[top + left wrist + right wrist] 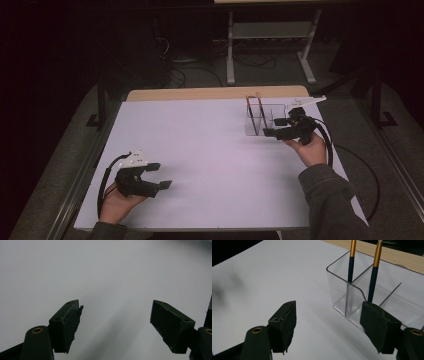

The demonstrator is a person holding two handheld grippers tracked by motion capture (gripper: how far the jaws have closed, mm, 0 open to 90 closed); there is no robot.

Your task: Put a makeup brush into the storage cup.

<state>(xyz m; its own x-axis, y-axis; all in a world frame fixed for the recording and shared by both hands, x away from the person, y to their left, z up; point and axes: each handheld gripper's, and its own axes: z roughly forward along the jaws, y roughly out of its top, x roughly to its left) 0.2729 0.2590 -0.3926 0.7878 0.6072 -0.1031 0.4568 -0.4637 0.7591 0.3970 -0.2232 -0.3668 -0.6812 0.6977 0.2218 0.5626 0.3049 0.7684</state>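
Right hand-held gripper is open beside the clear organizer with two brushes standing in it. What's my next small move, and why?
Probably ease the right hand-held gripper back from the clear organizer: its jaws stand open and empty, both brushes already stand inside, and one jaw sits close against the wall.

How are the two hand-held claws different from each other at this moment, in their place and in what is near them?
The left black two-jaw claw rests at the near left of the white table sheet, with bare sheet between its jaws. The right black two-jaw claw is at the far right, beside the clear plastic divided holder, where two dark pens with gold bands stand. Both claws are open, hold nothing, and point roughly toward the table's middle.
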